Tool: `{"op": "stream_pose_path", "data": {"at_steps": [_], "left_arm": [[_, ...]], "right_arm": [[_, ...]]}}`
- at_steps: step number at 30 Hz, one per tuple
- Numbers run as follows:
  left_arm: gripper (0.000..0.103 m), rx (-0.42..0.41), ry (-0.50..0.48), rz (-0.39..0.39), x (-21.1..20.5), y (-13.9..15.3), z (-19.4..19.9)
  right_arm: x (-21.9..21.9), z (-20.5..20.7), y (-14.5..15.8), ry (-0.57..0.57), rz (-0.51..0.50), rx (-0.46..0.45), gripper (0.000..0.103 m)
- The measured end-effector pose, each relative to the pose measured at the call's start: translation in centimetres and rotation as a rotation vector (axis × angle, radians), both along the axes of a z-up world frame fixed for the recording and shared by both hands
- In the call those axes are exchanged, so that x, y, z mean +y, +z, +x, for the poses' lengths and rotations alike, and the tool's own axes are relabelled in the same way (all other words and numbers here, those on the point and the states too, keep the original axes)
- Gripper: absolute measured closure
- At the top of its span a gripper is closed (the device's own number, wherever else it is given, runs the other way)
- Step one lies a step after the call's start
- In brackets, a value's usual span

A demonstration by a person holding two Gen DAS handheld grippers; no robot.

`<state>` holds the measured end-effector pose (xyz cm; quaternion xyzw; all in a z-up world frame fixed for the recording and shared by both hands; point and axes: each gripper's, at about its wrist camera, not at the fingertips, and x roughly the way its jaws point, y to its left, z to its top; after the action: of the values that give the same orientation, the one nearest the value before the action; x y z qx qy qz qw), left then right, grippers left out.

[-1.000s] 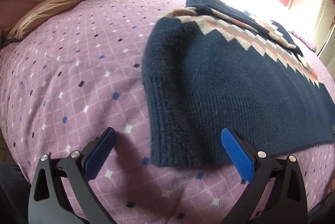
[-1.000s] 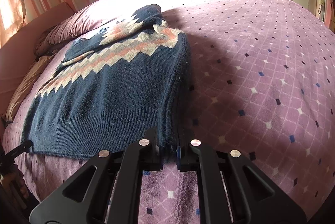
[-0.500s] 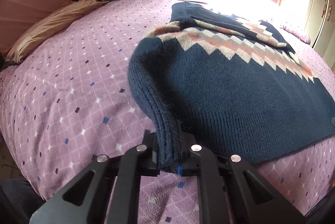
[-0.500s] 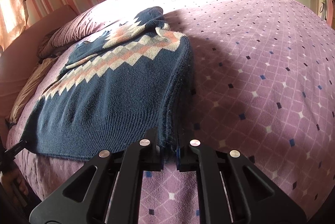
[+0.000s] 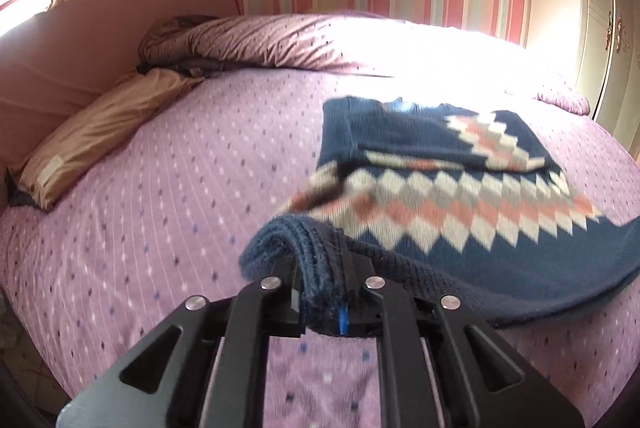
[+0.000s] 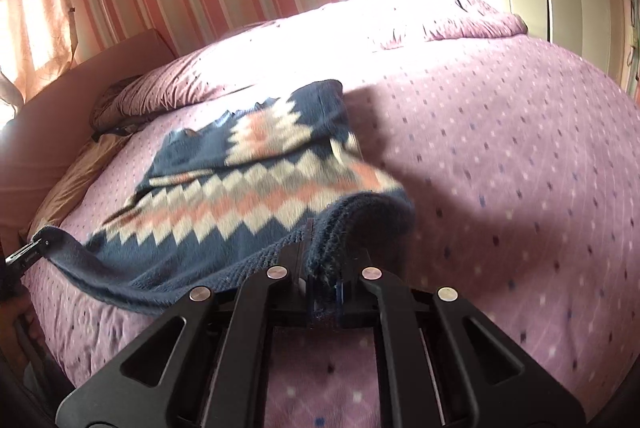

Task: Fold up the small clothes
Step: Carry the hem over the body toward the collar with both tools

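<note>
Folding now: bed [image 5: 168,188] under everything, navy patterned sweater [image 5: 460,212] lying on its purple cover, far half flat. Since a second ago I've got both hem corners lifted off the cover and the near edge hangs slack between them, so the bottom-to-top fold looks underway. Left tongs [image 5: 324,304] went from spread wide to pinched on the left hem corner. Right tongs [image 6: 324,284] stay clamped on the right corner.
</note>
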<state>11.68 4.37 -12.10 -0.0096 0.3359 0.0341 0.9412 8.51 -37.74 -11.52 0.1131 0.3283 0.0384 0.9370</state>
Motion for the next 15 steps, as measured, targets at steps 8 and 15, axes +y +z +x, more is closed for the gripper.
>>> {"op": "stream_pose_path", "data": {"at_steps": [8,15], "left_arm": [[0.092,-0.076,0.025,0.045,-0.9,3.3,7.8],[0.092,-0.096,0.04,0.063,-1.9,3.5,14.3]], "right_arm": [[0.2,7.8,3.1,-0.006,-0.044,-0.056,0.096],[1.3,14.5,3.4,-0.006,-0.102,-0.083,0.096]]}}
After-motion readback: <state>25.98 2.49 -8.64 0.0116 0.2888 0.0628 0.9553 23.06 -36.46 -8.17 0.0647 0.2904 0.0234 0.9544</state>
